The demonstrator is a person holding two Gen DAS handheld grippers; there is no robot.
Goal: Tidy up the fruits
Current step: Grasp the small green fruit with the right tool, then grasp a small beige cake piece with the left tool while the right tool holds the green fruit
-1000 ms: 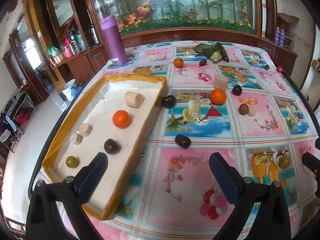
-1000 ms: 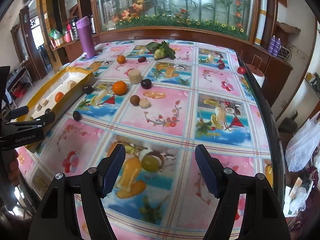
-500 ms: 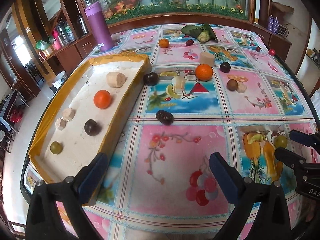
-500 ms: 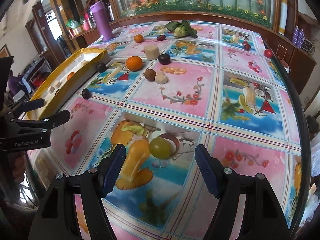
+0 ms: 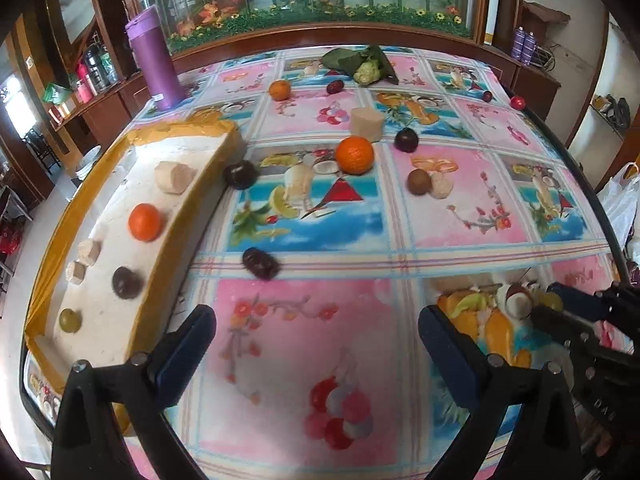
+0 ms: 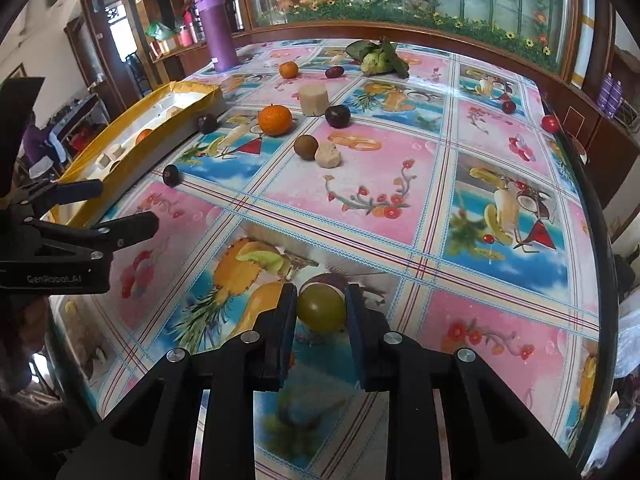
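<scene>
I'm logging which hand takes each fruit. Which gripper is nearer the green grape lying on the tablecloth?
Right. The right gripper has its fingers on either side of the green grape, closed against it. The left gripper hangs open over the tablecloth, off to the grape's left near the tray.

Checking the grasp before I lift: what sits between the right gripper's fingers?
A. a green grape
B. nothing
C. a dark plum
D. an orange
A: in the right wrist view the right gripper has closed its pads against both sides of the green grape.

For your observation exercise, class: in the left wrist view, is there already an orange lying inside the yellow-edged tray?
Yes, an orange lies on the white floor of the yellow-edged tray, between a beige chunk and a dark plum.
</scene>
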